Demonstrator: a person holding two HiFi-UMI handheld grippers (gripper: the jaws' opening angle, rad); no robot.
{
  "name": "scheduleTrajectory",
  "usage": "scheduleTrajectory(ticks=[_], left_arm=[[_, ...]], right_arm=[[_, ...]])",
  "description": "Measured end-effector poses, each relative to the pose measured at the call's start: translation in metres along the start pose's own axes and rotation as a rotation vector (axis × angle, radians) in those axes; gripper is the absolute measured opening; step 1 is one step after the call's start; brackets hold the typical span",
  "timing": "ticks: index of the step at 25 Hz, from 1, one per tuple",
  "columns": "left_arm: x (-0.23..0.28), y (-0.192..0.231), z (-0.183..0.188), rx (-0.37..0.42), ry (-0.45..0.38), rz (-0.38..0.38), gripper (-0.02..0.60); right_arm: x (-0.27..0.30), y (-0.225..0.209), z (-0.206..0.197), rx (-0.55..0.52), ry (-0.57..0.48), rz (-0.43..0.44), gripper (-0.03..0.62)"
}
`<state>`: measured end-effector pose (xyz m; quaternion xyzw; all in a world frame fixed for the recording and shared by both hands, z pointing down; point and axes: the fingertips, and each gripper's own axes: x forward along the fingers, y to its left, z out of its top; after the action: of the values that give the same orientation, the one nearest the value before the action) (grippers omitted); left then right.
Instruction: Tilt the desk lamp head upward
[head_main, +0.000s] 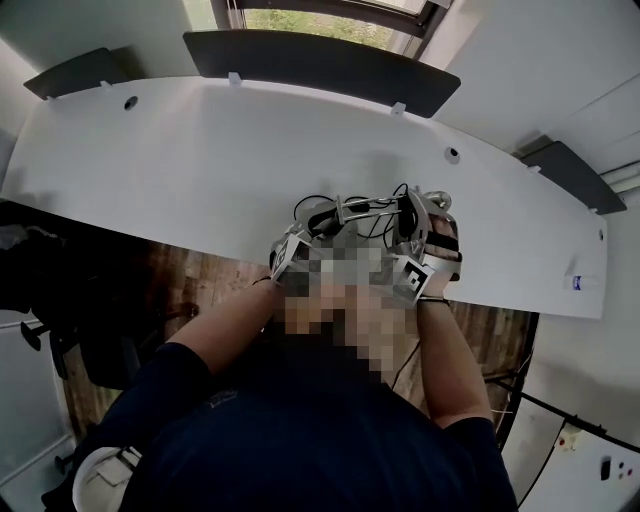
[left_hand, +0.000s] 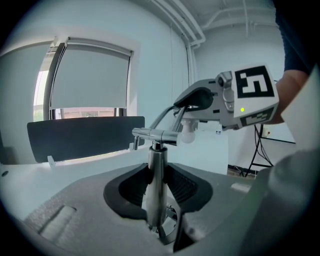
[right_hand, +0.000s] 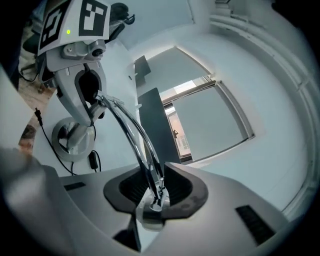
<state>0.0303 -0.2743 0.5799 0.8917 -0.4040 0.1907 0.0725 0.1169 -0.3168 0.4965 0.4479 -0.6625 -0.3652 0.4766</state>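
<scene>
A chrome desk lamp (head_main: 362, 211) stands near the front edge of the white table (head_main: 200, 160). My left gripper (left_hand: 156, 187) is shut on its upright post (left_hand: 154, 170), just under the cross joint. From that joint two thin curved rods (right_hand: 131, 131) rise to the lamp head (right_hand: 151, 214). My right gripper (right_hand: 154, 194) is closed on that head end, the rods running between its pads. In the left gripper view the white bulb (left_hand: 188, 133) shows under the right gripper (left_hand: 235, 100). The round lamp base (right_hand: 75, 139) sits below the left gripper (right_hand: 75, 50).
The lamp's black cord (head_main: 306, 206) loops on the table, with an inline switch (right_hand: 93, 160) beside the base. Dark divider panels (head_main: 320, 60) line the table's far edge under a window. The front edge runs just under my hands, with wooden floor (head_main: 190, 275) below.
</scene>
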Motion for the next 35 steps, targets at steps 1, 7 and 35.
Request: scheduleTrajectory(ticks=[1, 7, 35], left_arm=[[-0.001, 0.0, 0.0, -0.001, 0.0, -0.002, 0.124], [0.001, -0.002, 0.0, 0.009, 0.014, -0.028, 0.124], [-0.04, 0.002, 0.011, 0.1, -0.006, -0.092, 0.126]], right_arm=[[-0.003, -0.004, 0.003, -0.027, 0.002, -0.007, 0.091], [-0.015, -0.027, 0.027, -0.151, -0.015, -0.059, 0.103], [-0.065, -0.044, 0.059, -0.165, -0.019, -0.028, 0.181]])
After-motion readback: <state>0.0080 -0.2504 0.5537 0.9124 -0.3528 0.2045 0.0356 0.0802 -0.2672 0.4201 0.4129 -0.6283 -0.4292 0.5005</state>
